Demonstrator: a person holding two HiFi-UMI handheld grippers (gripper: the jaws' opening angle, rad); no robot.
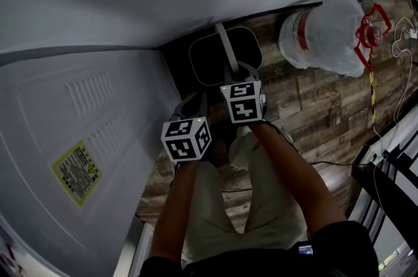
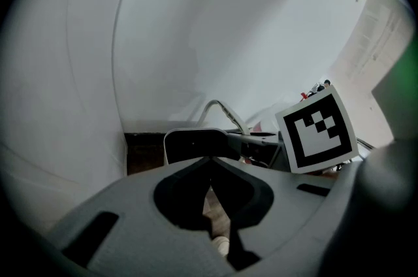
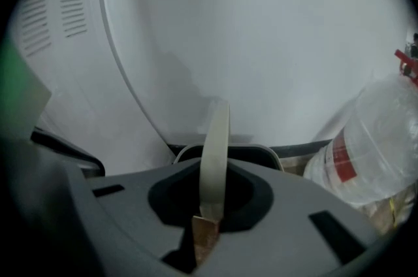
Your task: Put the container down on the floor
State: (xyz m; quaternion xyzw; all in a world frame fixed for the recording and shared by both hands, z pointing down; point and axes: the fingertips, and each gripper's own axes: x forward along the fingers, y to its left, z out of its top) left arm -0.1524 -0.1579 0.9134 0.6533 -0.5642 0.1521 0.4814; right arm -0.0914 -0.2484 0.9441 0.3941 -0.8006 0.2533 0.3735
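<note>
Right hand-held gripper [image 3: 208, 218] clamped on thin handle [image 3: 215, 151], container [image 1: 209, 61] half hidden behind it at frame centre, left hand-held gripper [image 2: 210, 172] closed, empty, bottle [image 3: 372, 138] cut off at right edge.

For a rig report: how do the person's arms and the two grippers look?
Both the left gripper and the right gripper have smooth grey bodies with black jaws. Each carries a white cube printed with black square markers. The forearms are bare below a dark top.
</note>
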